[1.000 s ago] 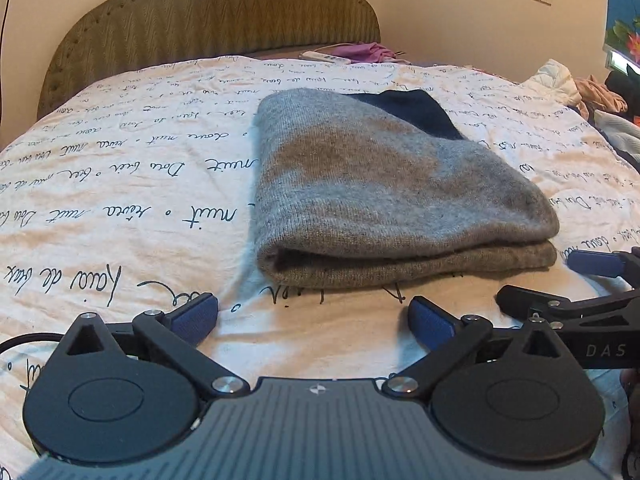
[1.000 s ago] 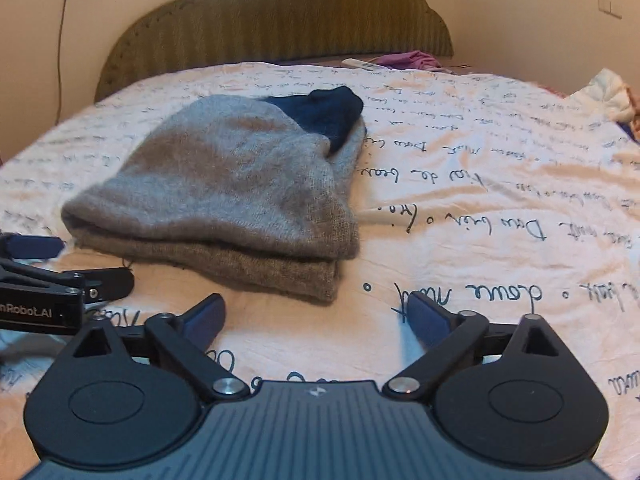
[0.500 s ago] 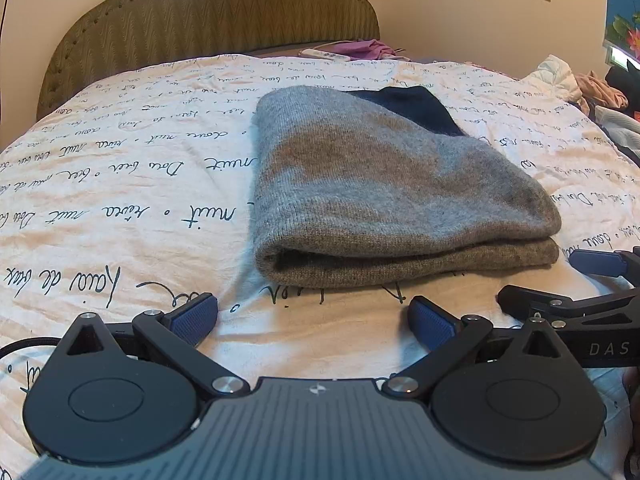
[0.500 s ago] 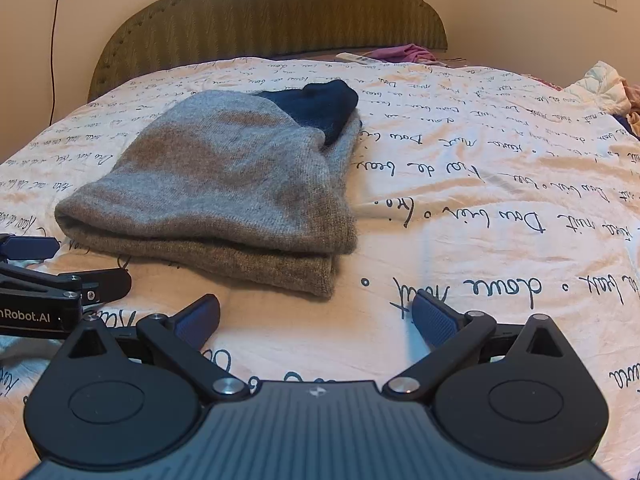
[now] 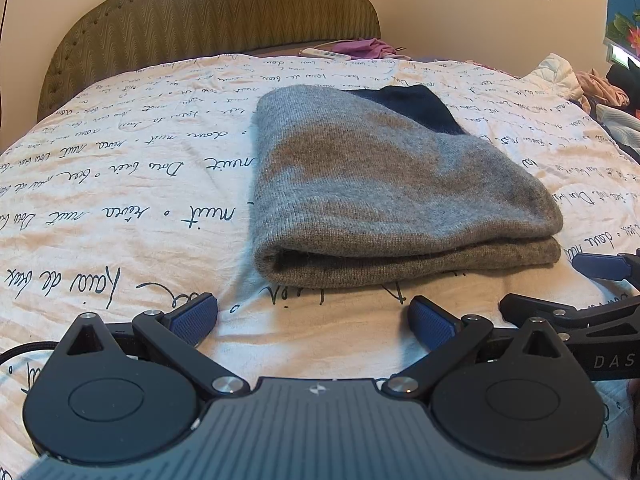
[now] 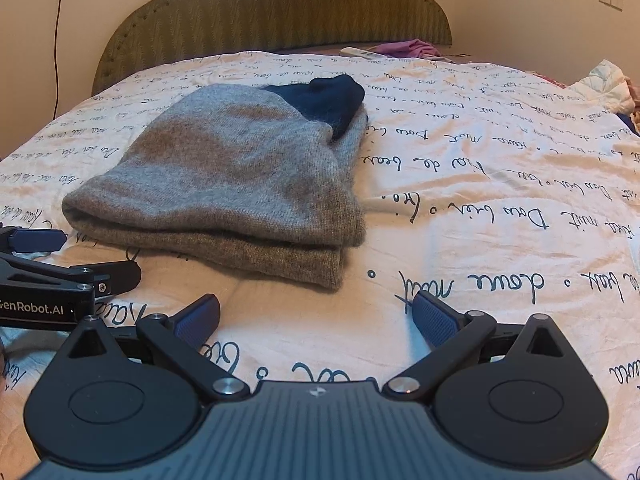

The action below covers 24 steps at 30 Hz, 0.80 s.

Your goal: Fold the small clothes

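A grey knitted garment lies folded into a thick stack on the bed, with a dark navy part showing at its far end. In the right wrist view the same garment sits left of centre. My left gripper stands open just short of the fold's near edge, nothing between its blue pads. My right gripper is open too, over bare sheet near the garment's right corner. Each gripper appears at the edge of the other's view: the right gripper and the left gripper.
The white bedsheet with black handwriting covers the bed. A green padded headboard stands behind. A white remote and purple cloth lie near the headboard. More clothes are piled at the right side.
Both grippers have shifted only slightly; the garment sits a touch higher in each view. It lies unmoved and both grippers stay open.
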{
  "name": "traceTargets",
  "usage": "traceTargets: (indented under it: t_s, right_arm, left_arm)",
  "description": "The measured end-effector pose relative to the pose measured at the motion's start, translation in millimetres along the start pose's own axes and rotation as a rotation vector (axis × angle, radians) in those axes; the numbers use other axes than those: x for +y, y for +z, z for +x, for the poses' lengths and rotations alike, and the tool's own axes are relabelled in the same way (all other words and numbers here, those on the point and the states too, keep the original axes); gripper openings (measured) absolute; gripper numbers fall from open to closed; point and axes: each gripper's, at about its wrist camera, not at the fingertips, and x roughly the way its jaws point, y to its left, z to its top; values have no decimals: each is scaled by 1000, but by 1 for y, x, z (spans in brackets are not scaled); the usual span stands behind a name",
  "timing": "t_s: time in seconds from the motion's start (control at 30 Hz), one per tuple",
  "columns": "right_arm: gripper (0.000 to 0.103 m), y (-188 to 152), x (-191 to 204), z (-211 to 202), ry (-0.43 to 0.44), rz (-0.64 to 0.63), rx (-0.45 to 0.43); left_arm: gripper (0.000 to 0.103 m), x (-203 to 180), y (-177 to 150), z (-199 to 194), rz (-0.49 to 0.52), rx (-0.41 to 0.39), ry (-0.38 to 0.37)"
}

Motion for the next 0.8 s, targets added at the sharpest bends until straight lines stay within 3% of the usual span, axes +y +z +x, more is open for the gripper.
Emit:
traceTargets:
  t_s: [0.8]
  right_arm:
    - [103,-2,-1,-3,-7,17,-17]
  left_arm:
    - [103,0,1,0,1,1,1]
